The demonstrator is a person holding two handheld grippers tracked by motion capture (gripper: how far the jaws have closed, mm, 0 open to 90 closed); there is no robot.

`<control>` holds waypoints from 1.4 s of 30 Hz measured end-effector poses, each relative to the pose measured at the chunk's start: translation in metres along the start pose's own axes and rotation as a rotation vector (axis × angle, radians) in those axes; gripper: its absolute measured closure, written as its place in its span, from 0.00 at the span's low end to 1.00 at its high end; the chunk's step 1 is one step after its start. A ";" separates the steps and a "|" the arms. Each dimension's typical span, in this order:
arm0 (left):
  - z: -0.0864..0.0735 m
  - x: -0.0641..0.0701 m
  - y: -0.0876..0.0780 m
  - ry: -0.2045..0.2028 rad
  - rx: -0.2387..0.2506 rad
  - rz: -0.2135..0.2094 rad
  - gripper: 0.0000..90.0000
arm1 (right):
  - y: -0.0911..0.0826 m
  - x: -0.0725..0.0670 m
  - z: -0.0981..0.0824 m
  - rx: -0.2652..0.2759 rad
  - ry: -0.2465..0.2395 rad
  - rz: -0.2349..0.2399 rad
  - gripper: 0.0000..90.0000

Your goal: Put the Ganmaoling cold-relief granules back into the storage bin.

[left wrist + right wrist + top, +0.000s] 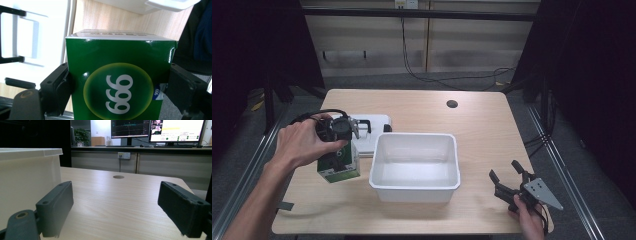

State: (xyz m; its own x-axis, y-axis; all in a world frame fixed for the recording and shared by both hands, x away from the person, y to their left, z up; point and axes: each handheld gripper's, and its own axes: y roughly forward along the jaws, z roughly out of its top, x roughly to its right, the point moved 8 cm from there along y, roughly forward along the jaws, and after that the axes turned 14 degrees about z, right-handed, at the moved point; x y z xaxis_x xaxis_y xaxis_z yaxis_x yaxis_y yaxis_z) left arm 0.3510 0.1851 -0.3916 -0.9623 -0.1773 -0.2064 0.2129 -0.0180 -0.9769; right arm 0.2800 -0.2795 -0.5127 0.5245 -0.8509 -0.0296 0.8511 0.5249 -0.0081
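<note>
Green box point(339, 164) stands upright (slightly tilted), clamped in left claw point(343, 150).

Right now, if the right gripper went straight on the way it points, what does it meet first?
Probably nothing: the right gripper has open, empty jaws facing bare table. The white bin sits off to its left; clearance looks adequate but depth is unclear.

I see the glossy green cardboard box point(339, 165) marked 999, upright, lifted, at nine o'clock of the white plastic bin point(414, 165).
</note>
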 end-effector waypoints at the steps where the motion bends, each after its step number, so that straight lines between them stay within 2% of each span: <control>1: 0.001 0.001 -0.003 0.001 0.001 -0.012 0.18 | 0.000 0.000 0.000 0.001 -0.002 0.001 0.14; 4: 0.003 0.000 -0.009 -0.002 0.036 0.001 0.18 | 0.000 0.000 0.000 0.000 -0.002 0.000 0.14; 5: 0.003 0.000 -0.009 -0.002 0.036 0.001 0.18 | 0.000 0.000 0.000 0.000 -0.002 0.000 0.14; 6: 0.003 0.001 -0.013 0.004 0.034 -0.023 0.18 | 0.000 0.000 0.000 0.000 -0.001 0.000 0.14; 7: 0.003 0.001 -0.014 -0.001 0.027 -0.017 0.18 | 0.000 0.000 0.000 0.000 -0.003 0.000 0.14; 8: 0.004 0.000 -0.014 -0.005 0.031 0.007 0.18 | 0.000 0.000 0.000 0.000 -0.005 0.000 0.14; 10: 0.004 -0.001 -0.018 0.000 0.014 -0.012 0.18 | 0.000 0.000 0.000 0.000 -0.005 -0.001 0.14; 12: 0.006 -0.004 -0.022 -0.006 0.021 0.010 0.18 | 0.000 0.000 0.000 0.000 -0.004 -0.001 0.14; 14: 0.007 -0.007 -0.027 -0.008 0.021 0.004 0.18 | 0.000 0.000 0.000 0.000 -0.005 -0.001 0.14; 15: 0.008 -0.008 -0.028 -0.011 0.029 0.018 0.18 | 0.000 0.000 0.000 -0.001 -0.005 -0.003 0.14; 17: 0.009 -0.008 -0.031 -0.009 0.030 0.006 0.18 | 0.000 0.000 0.000 0.000 -0.005 -0.001 0.14; 18: 0.013 -0.008 -0.034 -0.018 0.043 0.016 0.18 | 0.000 0.000 0.000 0.000 0.000 0.001 0.14; 19: 0.014 -0.010 -0.036 -0.010 0.044 0.029 0.18 | 0.000 0.000 0.000 0.000 0.000 0.000 0.14; 23: 0.019 -0.011 -0.040 -0.012 0.049 0.025 0.18 | 0.000 0.000 0.000 0.000 -0.005 0.000 0.14; 27: 0.026 -0.014 -0.045 -0.017 0.076 0.022 0.18 | 0.000 0.000 0.000 0.000 -0.004 0.000 0.14; 30: 0.029 -0.014 -0.046 -0.027 0.090 0.034 0.18 | 0.000 0.000 0.000 0.000 0.000 0.001 0.14; 31: 0.030 -0.015 -0.048 -0.014 0.082 0.019 0.18 | 0.000 0.000 0.000 0.000 -0.001 0.001 0.14; 34: 0.037 -0.015 -0.050 -0.021 0.112 0.027 0.18 | 0.000 0.000 0.000 0.000 0.000 0.001 0.14; 36: 0.040 -0.015 -0.052 -0.012 0.109 0.011 0.18 | 0.000 0.000 0.000 0.000 -0.002 0.001 0.14; 38: 0.045 -0.016 -0.052 -0.015 0.121 0.030 0.18 | 0.000 0.000 0.000 0.000 0.000 0.001 0.14; 39: 0.048 -0.015 -0.054 -0.006 0.115 0.023 0.18 | 0.000 0.000 0.000 0.000 -0.002 0.001 0.14; 42: 0.056 -0.014 -0.055 -0.004 0.140 0.039 0.18 | 0.000 0.000 0.000 0.000 -0.002 0.002 0.14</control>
State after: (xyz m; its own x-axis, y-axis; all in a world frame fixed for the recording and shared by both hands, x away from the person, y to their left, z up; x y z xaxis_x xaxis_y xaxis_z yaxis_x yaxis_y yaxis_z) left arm 0.3626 0.1333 -0.3320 -0.9521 -0.1842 -0.2440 0.2722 -0.1479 -0.9508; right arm 0.2802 -0.2795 -0.5126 0.5262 -0.8499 -0.0276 0.8501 0.5266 -0.0079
